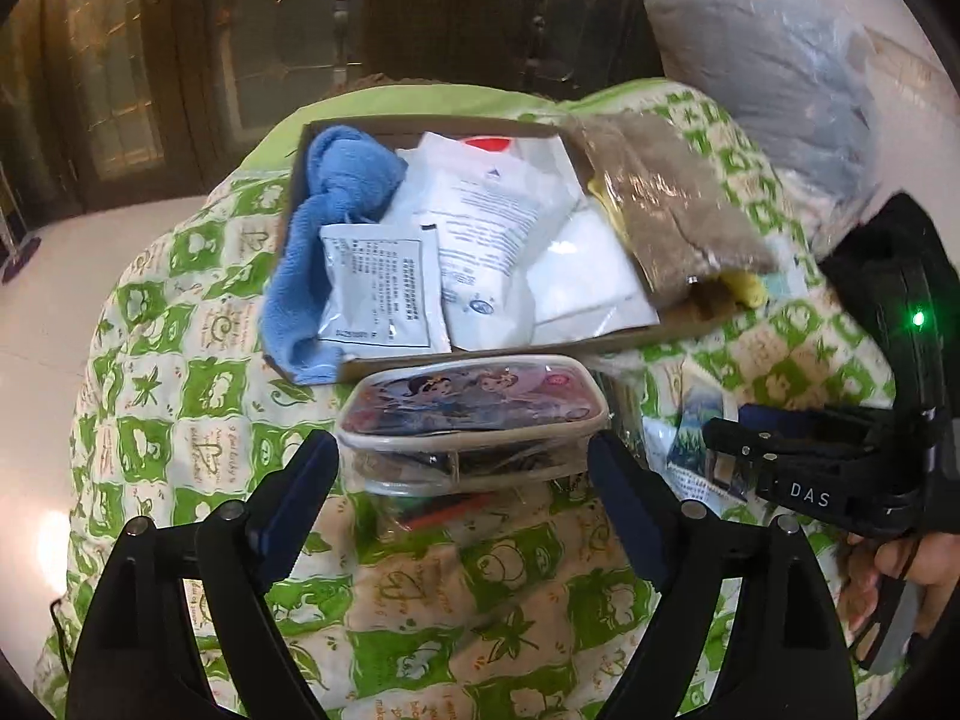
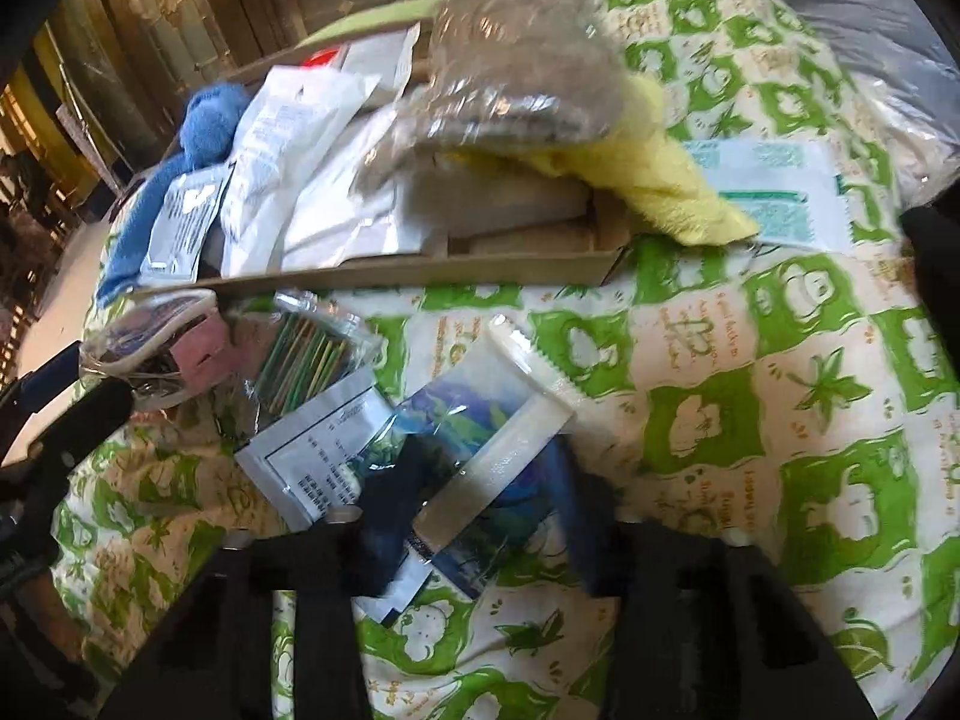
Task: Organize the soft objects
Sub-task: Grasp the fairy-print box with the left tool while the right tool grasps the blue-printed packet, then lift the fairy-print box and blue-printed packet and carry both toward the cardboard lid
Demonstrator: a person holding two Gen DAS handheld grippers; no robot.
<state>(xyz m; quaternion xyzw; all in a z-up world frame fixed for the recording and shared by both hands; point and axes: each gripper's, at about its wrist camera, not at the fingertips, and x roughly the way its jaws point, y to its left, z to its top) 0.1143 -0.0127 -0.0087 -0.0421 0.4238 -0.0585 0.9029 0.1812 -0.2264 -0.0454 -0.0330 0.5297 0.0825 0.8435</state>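
A flat cardboard box (image 1: 420, 363) lies on the green-checked quilt (image 1: 180, 420) and holds a blue towel (image 1: 336, 210) and white packets (image 1: 492, 222). In front of it stands a clear pouch with a cartoon print (image 1: 474, 414), just between the tips of my left gripper (image 1: 468, 486), whose jaws are spread wide and do not press on it. My right gripper (image 2: 480, 510) is closed on a blue printed packet (image 2: 480, 450) lying on the quilt. The right gripper (image 1: 726, 462) also shows at the left wrist view's right edge.
A brown bundle in plastic wrap (image 2: 516, 66) and a yellow cloth (image 2: 648, 180) hang over the box's right end. A green-white sachet (image 2: 774, 192), a bag of green sticks (image 2: 300, 360) and a white sachet (image 2: 300, 462) lie around. A bagged pillow (image 1: 768, 72) sits behind.
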